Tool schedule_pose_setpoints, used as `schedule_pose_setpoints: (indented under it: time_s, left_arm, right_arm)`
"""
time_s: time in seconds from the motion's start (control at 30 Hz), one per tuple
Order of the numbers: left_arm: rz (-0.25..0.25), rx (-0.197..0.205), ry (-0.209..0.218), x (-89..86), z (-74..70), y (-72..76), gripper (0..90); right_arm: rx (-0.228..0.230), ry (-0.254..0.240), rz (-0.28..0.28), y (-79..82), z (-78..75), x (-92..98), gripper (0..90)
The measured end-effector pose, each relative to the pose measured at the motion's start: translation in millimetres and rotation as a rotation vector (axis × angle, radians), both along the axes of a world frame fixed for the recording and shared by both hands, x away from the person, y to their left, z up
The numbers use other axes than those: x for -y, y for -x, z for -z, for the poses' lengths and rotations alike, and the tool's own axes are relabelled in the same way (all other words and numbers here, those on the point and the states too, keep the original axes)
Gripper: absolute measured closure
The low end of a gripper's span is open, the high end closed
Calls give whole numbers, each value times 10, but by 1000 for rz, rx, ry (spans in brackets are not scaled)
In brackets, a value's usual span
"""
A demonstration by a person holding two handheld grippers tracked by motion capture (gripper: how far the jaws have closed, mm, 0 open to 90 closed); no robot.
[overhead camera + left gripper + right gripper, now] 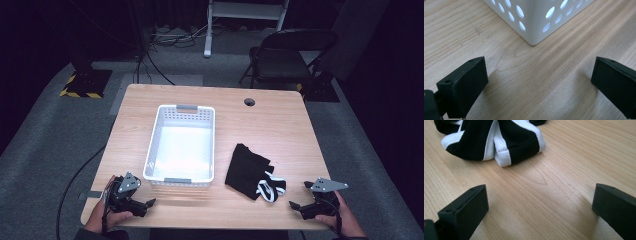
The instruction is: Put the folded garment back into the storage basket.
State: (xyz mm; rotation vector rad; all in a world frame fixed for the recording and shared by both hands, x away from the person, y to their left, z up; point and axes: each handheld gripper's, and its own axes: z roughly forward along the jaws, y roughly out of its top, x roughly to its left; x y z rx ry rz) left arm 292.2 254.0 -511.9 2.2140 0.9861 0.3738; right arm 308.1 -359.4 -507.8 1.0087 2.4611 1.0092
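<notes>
A white perforated basket stands on the wooden table, left of centre, with nothing in it. To its right lies a crumpled black garment with white trim. My left gripper rests at the table's front left corner, open, its jaws facing a corner of the basket. At the front right, my right gripper is open too, with bare wood between its jaws. The garment's white-edged folds lie a short way ahead of it, untouched.
The table has a round cable hole near its far edge. A black folding chair stands behind the table on grey carpet, and cables run across the floor at the back left.
</notes>
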Motion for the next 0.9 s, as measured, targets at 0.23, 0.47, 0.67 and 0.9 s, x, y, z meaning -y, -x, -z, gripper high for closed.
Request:
schedule_pose_setpoints:
  time_s: [0.23,0.47,0.67,0.9]
  left_arm:
    - [0,0,0,0,0,0,6]
    - [0,1,-1,0,0,0,6]
    - [0,0,0,0,0,0,6]
    - [0,0,-1,0,0,-1,6]
  right_arm:
    - [0,1,15,4,0,1,6]
    - [-3,4,30,3,-4,-2,6]
    - [-22,24,55,2,-27,-24,7]
    - [-10,63,49,16,-69,-73,24]
